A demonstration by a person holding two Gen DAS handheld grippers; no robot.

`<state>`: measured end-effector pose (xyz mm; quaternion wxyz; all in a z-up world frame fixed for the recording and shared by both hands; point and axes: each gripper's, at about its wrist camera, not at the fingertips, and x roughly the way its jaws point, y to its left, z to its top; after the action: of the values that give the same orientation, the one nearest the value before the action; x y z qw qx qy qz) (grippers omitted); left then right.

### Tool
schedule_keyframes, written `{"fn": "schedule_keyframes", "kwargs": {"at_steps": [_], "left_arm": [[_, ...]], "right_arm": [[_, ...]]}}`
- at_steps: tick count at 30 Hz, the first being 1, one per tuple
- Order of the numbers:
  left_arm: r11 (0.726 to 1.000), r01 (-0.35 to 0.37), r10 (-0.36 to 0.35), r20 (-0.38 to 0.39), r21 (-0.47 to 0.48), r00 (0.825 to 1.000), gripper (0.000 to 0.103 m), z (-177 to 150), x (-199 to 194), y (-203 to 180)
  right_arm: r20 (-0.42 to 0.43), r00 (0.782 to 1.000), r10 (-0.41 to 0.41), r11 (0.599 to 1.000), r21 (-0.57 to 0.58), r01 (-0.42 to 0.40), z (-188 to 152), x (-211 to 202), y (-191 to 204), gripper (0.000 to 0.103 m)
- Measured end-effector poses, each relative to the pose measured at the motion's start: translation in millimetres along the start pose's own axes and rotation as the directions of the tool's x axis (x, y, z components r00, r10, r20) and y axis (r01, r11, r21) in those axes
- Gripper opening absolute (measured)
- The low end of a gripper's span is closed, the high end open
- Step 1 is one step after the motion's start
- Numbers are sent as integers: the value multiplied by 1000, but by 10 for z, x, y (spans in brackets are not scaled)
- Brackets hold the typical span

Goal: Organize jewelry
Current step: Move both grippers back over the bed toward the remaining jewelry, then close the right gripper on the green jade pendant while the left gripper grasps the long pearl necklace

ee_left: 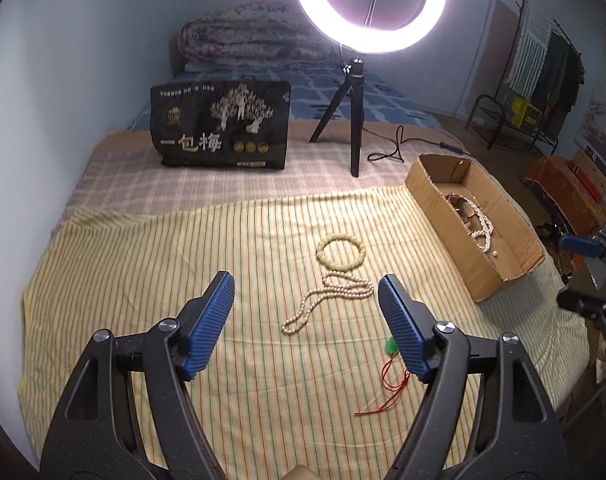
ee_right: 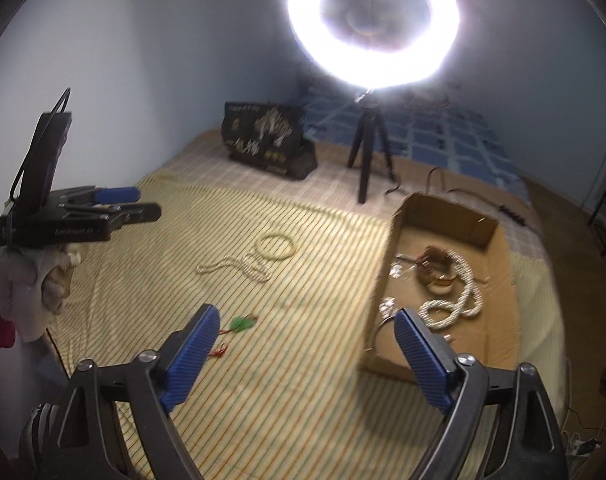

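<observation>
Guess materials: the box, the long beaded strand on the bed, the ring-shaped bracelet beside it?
Box: corrugated cardboard, plain matte brown, with raw cut edges and folded flaps.
Long beaded strand: small pale cream beads with a slight sheen, pearl-like; real or imitation cannot be told.
Bracelet: larger, rounder yellowish-cream beads, duller; perhaps wood, stone or resin.

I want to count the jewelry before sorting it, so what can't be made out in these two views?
- Left wrist view: the cardboard box's near wall hides part of its contents.
- Right wrist view: small shiny pieces in the box are blurred; type unclear.
- Left wrist view: the green pendant is partly hidden behind a finger of the left gripper.
</observation>
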<state>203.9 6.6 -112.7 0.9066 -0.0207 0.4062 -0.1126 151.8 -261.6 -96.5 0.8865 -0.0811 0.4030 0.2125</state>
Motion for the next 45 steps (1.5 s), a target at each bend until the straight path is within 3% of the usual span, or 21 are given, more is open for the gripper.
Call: {"fn": "schedule_keyframes", "kwargs": {"at_steps": [5,14,19,25,35,45], "left_arm": [[1000,19,-19,-37,-13,999,65,-53,121,57],[999,48,-49,-88,-13,995,58,-139,339,70],[998,58,-60,-108,-16,992,58,-186,438,87],[998,63,-64,-130,-11,989,58,-229,550,124],[997,79,-80,-150,-14,985,58,-267,707,164],[997,81,-83,-152,-18,985,58,-268,789,223]], "right_arm": [[-57,997,44,999,5,-43,-69,219,71,79],[-157,979,134,991,25,-131,-134,655,210,64],[-214,956,203,978,81,-190,-187,928,263,55],[-251,936,247,966,135,-219,-245,1163,336,54],[-304,912,274,954,202,-219,-298,1505,472,44],[-304,927,219,964,215,-158,-275,1651,524,38]]}}
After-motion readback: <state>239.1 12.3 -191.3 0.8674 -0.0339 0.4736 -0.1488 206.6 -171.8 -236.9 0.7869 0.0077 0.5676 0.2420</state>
